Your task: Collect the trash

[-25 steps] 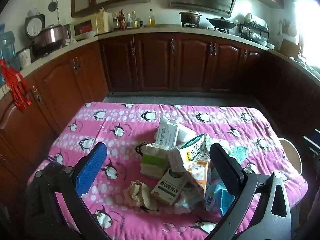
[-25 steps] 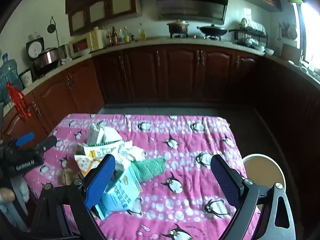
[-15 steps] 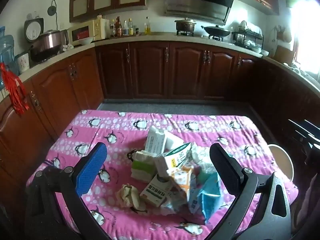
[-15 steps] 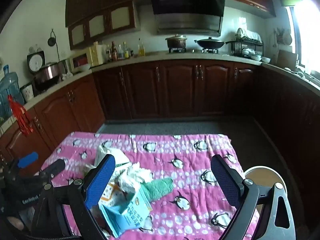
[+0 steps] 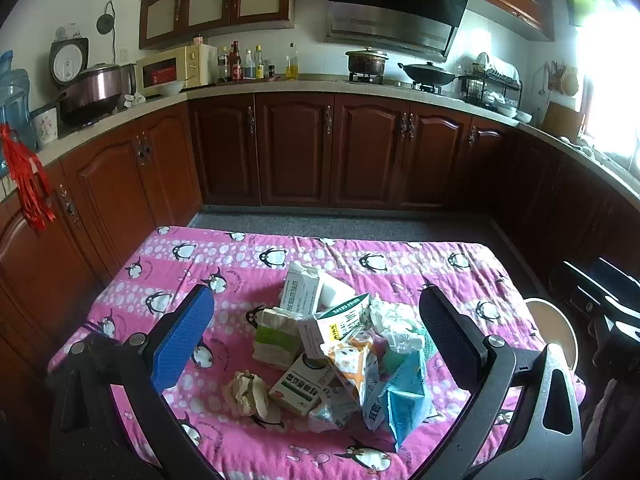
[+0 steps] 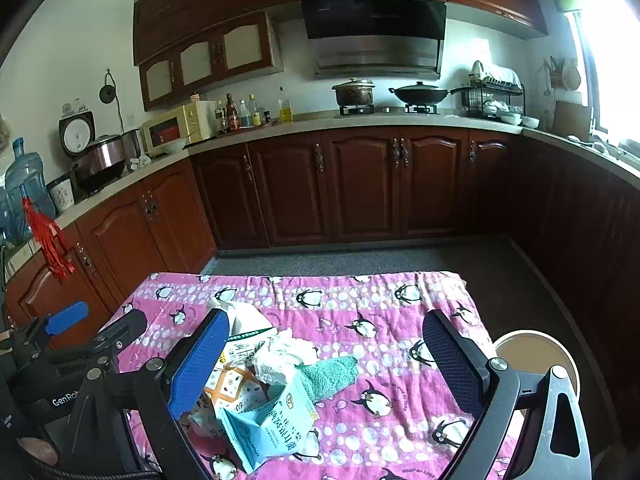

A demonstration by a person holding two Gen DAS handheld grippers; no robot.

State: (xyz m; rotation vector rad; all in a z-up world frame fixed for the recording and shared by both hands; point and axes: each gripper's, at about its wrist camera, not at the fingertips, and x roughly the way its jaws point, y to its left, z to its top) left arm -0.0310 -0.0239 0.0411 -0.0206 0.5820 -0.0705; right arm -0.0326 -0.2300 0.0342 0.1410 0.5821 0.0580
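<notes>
Trash lies in one heap on the pink penguin-patterned cloth (image 5: 168,280) that covers my worktop: cartons, wrappers and paper, all touching or overlapping.

Nearest to me, my left tool (image 5: 316,344) hangs above the heap with its jaws fully apart and nothing between them. My right tool (image 6: 326,360) is also wide open and empty; it points down over the right part of the heap and the bare cloth beside it.

Just under the left tool I see a crumpled beige paper ball (image 5: 248,394), lying a little apart at the near left edge. Beside it is a white and green flat carton (image 5: 300,388), and then a light blue opened paper bag (image 5: 404,400). Behind these come a white crumpled tissue (image 6: 286,354) and a teal knitted cloth (image 6: 330,372). Farthest is a tall white carton box (image 5: 302,292).

No piece is taken yet, I think. To do it well, I would begin with the paper ball, because it is loose and nothing rests on it. I should lower the jaws on both sides of it before closing, so I do not pinch the cloth. A round tan bin (image 6: 536,356) stands just past the right edge of the worktop; it seems the place for the trash.
</notes>
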